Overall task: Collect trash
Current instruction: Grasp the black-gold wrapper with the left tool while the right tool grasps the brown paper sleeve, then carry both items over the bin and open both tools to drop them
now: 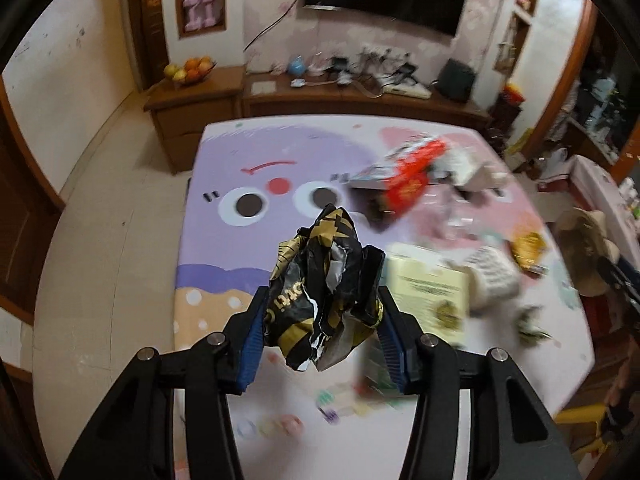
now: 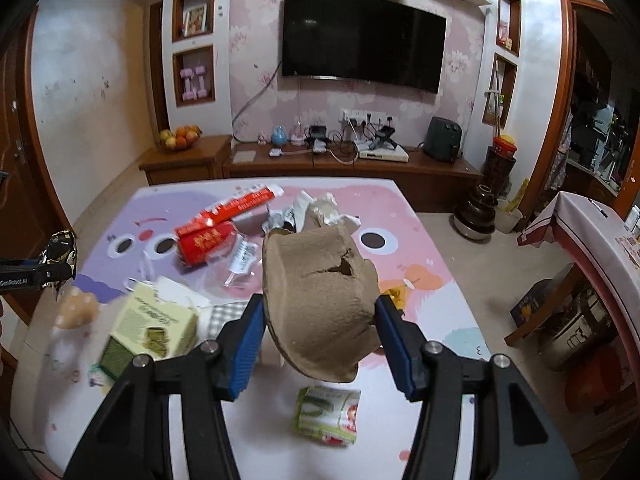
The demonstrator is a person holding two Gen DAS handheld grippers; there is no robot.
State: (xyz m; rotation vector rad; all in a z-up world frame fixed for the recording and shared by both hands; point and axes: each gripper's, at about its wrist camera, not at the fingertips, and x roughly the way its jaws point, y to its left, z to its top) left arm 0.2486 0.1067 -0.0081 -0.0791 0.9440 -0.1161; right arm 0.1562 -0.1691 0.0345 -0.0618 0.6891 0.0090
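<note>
The left gripper (image 1: pixel 320 312) was clamped on a crumpled black-and-gold wrapper (image 1: pixel 324 280), the right gripper (image 2: pixel 320 320) on a torn cardboard cup (image 2: pixel 320 304), both held above the cartoon play mat (image 2: pixel 420 216). The cup's cracked wall might buckle and slip free. More trash, including a red box (image 2: pixel 208 240), littered the mat before a TV (image 2: pixel 360 36).
</note>
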